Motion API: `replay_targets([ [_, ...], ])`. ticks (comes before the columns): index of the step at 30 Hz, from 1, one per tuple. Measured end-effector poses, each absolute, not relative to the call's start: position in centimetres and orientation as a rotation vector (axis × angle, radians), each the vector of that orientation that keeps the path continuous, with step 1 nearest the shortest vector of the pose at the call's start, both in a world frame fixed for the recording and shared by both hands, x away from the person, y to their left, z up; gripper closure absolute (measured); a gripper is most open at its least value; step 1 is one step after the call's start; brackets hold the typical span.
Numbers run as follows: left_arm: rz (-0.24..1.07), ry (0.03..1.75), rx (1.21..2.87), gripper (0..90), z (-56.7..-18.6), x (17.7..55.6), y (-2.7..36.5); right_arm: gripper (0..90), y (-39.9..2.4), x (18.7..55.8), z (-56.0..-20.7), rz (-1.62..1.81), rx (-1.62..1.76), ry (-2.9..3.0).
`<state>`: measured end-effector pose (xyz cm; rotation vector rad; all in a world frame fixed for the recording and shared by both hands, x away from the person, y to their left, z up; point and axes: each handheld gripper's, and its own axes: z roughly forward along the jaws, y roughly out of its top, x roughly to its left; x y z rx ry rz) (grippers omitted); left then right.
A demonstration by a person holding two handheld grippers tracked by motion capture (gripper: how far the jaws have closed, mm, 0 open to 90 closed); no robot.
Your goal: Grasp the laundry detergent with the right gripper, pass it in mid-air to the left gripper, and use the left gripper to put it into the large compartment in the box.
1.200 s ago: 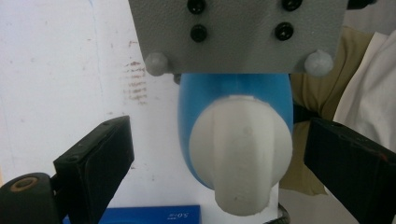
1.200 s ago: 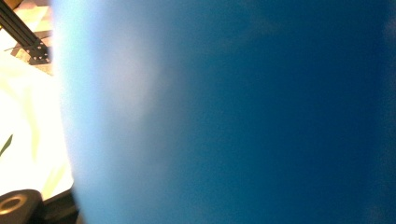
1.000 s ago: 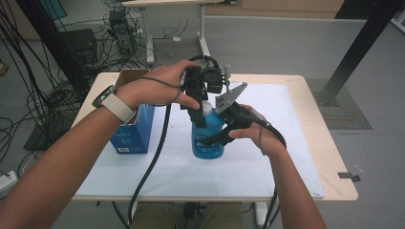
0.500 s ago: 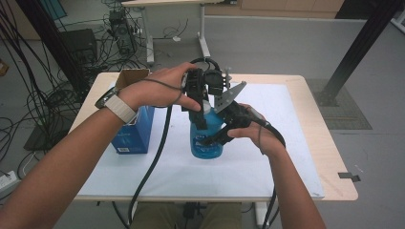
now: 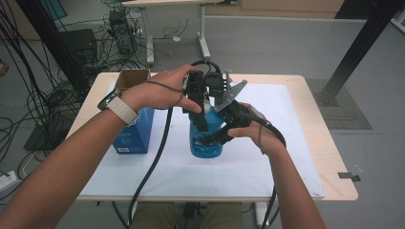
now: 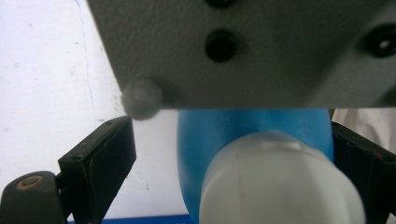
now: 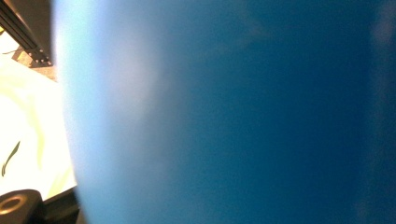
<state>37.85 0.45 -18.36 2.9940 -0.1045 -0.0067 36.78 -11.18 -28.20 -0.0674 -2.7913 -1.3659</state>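
Note:
A blue bottle point(image 5: 201, 149) with a white cap point(image 6: 280, 186) stands upright on the white mat point(image 5: 286, 152). My right gripper point(image 5: 210, 139) comes in from the right and is shut on the bottle's body point(image 7: 233, 112). My left gripper point(image 5: 205, 120) points down from above with the cap between its jaws. Its jaws have just been closing. The left finger point(image 6: 100, 170) still stands apart from the bottle, and the right finger point(image 6: 366, 172) is next to the cap. The right gripper's grey plate point(image 6: 243, 46) hangs over the bottle's neck.
A blue box point(image 5: 133, 136) with an open cardboard flap stands on the mat just left of the bottle. The wooden table point(image 5: 329, 143) ends right of the mat. Cables and equipment point(image 5: 119, 28) lie on the floor behind.

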Motion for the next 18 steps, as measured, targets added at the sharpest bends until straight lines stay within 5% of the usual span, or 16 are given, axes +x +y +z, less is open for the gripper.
replay_targets([
  [18,-0.032,-0.143,2.994,20.2,-18.69,37.65,0.24,43.2,-11.25,36.61,-28.12,-1.375,-0.081,-2.781],
])
